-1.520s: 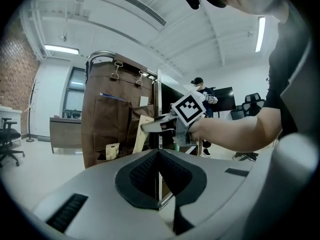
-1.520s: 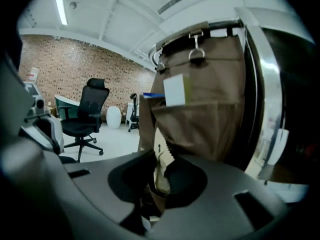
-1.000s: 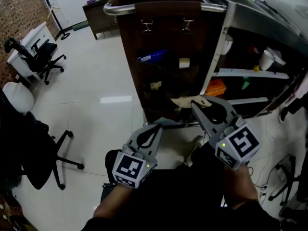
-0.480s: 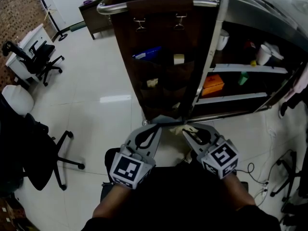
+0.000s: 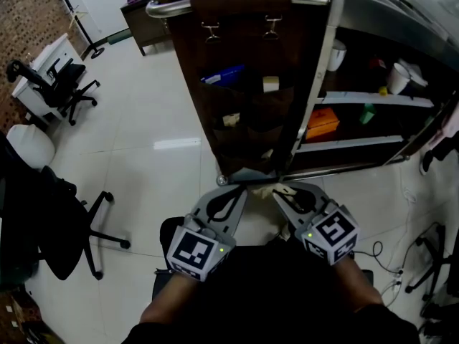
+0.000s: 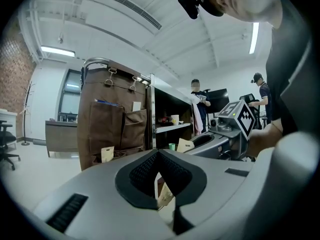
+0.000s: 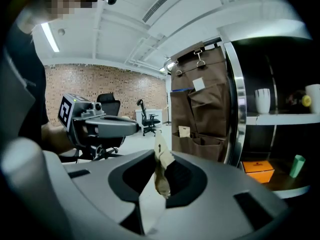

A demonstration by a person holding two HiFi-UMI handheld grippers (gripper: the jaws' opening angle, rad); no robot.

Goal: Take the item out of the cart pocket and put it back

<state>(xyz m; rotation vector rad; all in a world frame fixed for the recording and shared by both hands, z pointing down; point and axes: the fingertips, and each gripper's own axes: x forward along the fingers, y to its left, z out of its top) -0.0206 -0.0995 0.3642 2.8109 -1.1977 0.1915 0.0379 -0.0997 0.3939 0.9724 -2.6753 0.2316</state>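
Note:
A brown pocket organiser (image 5: pixel 244 84) hangs on the end of the cart, with a blue item (image 5: pixel 222 75), a pale card (image 5: pixel 270 84) and a small tan packet (image 5: pixel 231 120) sticking out of its pockets. My right gripper (image 5: pixel 276 190) is low in front of the cart's foot, shut on a kraft paper packet (image 7: pixel 161 169) that stands up between its pads. My left gripper (image 5: pixel 240 190) is close beside it on the left, its jaws together with nothing in them. In the left gripper view the right gripper (image 6: pixel 220 139) shows with the packet (image 6: pixel 185 145) at its tip.
Cart shelves to the right hold an orange box (image 5: pixel 320 124), a green item (image 5: pixel 367 113) and cups (image 5: pixel 396 83). Office chairs (image 5: pixel 57 84) stand at the far left and a black chair (image 5: pixel 50 221) near my left side. Cables (image 5: pixel 380 253) lie on the floor at right. People (image 6: pixel 196 109) stand behind the cart.
My right gripper has come down with the packet from the level of the lower pockets to beside the left gripper. The left gripper has stayed where it was.

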